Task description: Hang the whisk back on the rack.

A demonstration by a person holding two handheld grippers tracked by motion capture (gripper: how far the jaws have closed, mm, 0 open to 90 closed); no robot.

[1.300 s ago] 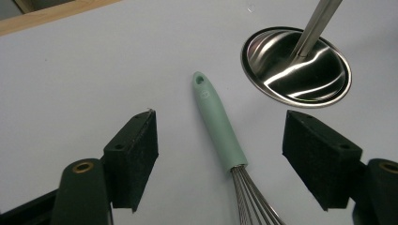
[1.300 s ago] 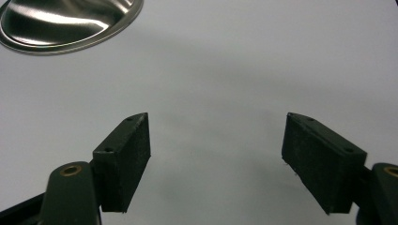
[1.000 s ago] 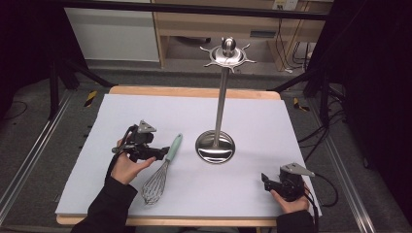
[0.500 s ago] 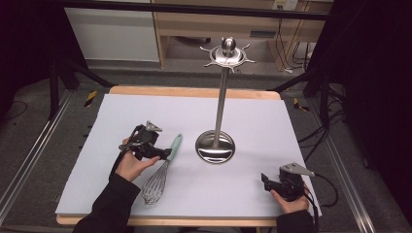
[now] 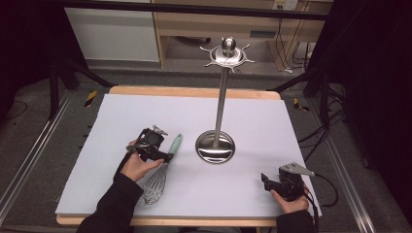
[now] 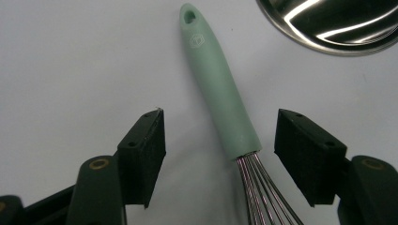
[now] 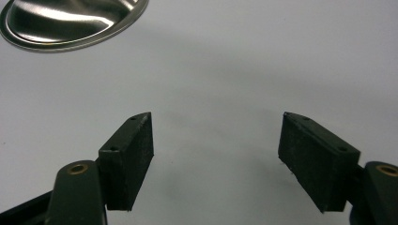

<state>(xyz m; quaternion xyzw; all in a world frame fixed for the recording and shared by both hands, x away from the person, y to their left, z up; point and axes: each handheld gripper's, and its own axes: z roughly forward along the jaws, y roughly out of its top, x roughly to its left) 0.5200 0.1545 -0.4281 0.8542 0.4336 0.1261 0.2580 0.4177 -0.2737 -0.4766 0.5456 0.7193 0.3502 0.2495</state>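
In the high view, a whisk [image 5: 163, 170] with a mint-green handle lies flat on the pale sheet covering the counter [image 5: 121, 111], its wire head toward the person and its handle pointing up toward the far edge. The left hand-held gripper [image 5: 166, 156] hangs right over the whisk where the handle meets the wires, held by the person's left hand [image 5: 138, 166]. Just to the right of the handle stands a steel utensil stand [image 5: 217, 145], with a round base, an upright pole and a ring of hooks at the top. The right hand-held gripper [image 5: 264, 180] rests low near the front right corner of the sheet, well apart from the whisk.

In the left gripper view, the left hand-held gripper [image 6: 219, 145] is spread wide, released, with its jaws on either side of the whisk [image 6: 220, 93] handle's lower end and touching nothing. The handle has a hanging hole at its far tip. An edge of the stand's base [image 6: 328, 23] shows at the upper right.

In the right gripper view, the right hand-held gripper [image 7: 216, 150] is likewise released, jaws wide apart over bare sheet. Part of the stand's base [image 7: 70, 18] shows at the upper left.
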